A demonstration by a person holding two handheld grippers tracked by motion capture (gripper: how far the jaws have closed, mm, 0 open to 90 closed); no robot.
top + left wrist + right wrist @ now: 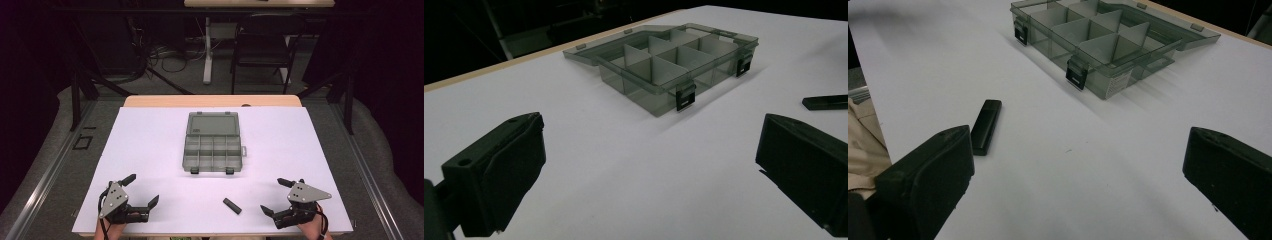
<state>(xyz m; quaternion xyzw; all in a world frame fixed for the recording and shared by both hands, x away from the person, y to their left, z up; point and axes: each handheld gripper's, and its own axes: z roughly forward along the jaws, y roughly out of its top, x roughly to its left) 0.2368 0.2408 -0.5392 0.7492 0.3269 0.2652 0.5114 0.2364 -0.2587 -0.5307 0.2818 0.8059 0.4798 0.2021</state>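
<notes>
One small flat black stick (232,205), rectangular, matte.

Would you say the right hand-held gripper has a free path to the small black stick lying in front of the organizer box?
Probably yes: the right hand-held gripper is open, and bare table lies between it and the black stick.

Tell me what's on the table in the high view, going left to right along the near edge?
Left gripper, jaws open → small black rectangular stick lying flat → right gripper, jaws open, all on the white table.
</notes>
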